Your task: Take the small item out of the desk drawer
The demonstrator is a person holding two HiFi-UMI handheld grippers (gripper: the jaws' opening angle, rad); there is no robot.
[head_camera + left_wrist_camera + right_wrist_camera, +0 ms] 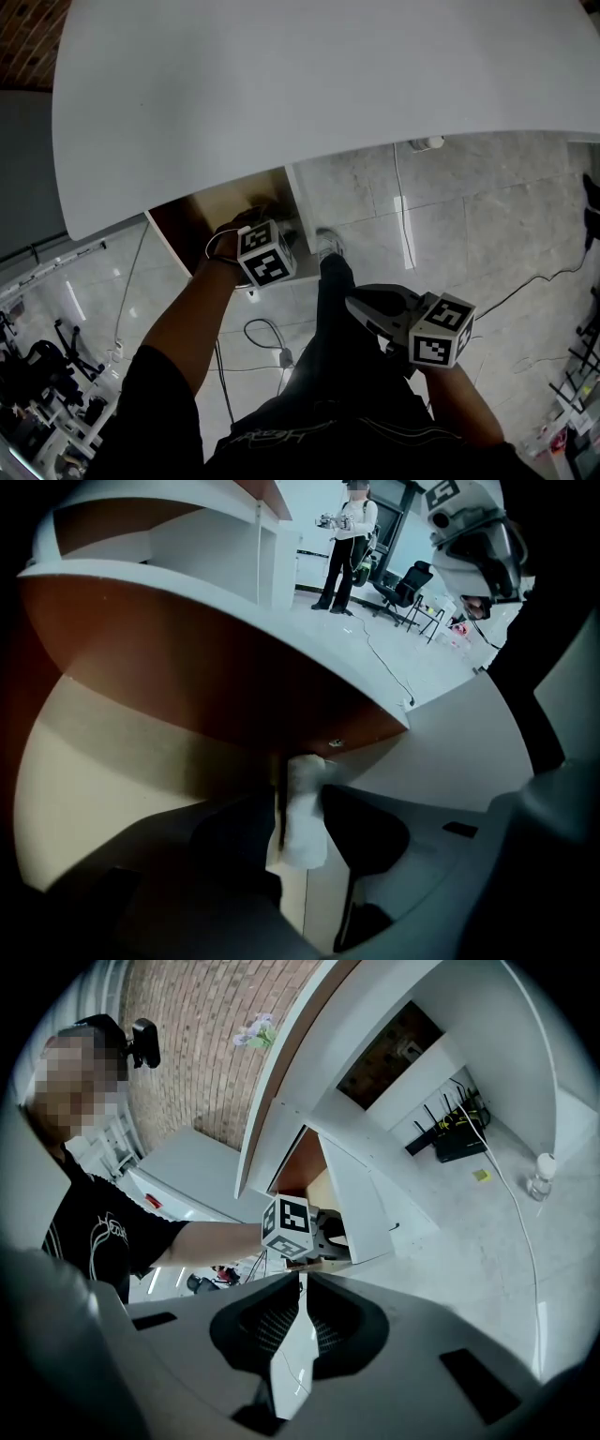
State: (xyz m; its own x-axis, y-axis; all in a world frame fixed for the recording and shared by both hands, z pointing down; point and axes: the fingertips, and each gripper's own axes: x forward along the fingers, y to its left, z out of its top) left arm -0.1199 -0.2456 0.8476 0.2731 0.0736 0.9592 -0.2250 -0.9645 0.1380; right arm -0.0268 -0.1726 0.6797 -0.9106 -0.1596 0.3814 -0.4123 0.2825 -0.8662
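The drawer (202, 220) stands pulled out under the white desk top (281, 84). My left gripper reaches into it; in the head view only its marker cube (267, 253) shows, and its fingertips are hidden. In the left gripper view, the left gripper (300, 803) is shut on a small white item (303, 834), which stands upright between the dark pads over the beige drawer floor (94, 761). My right gripper (361, 307) hangs over the floor to the right of the drawer. Its jaws (302, 1283) are shut with nothing between them.
Cables (267, 333) lie on the tiled floor below the drawer, next to my shoe (328, 246). A router (459, 1143) and a small bottle (541, 1176) sit on the floor by the desk. Farther off, a person (347, 546) stands near an office chair (408, 583).
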